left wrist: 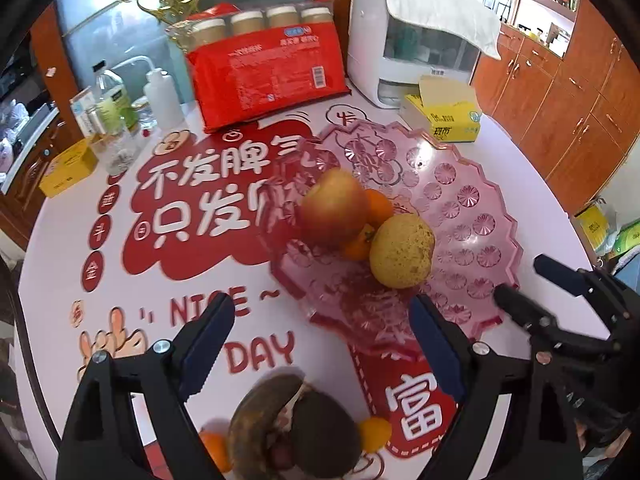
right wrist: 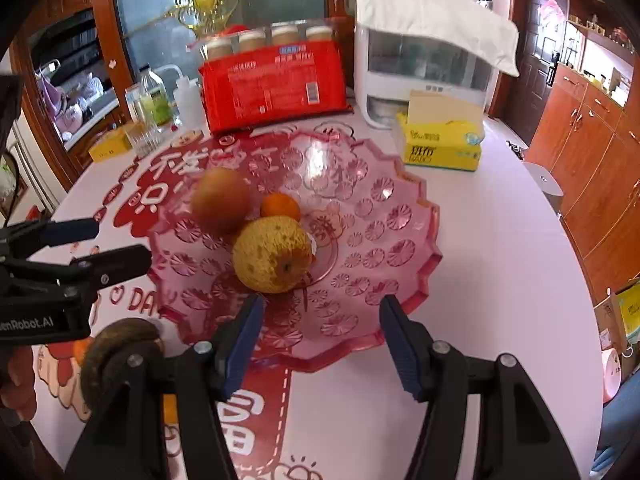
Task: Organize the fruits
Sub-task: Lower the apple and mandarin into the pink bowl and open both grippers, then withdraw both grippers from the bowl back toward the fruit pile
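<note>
A pink scalloped plate (right wrist: pixel 404 240) sits mid-table, cut with little starburst rounds. On it lie three kinds of fruit, bunched together and touching: one yellow pear (right wrist: pixel 273 255) freckled brown, one red-gold apple (left wrist: pixel 333 207), and two oranges (left wrist: pixel 378 206) tucked behind them. Off the plate, at the near edge of the table, lies a dark split fruit (left wrist: pixel 296 428) showing pale flesh, with one small orange (left wrist: pixel 374 434) at each side of it. The left gripper (left wrist: pixel 322 344) hangs wide open above that dark fruit, holding nothing. The right gripper (right wrist: pixel 320 340) is open too, empty, over the plate's near rim.
</note>
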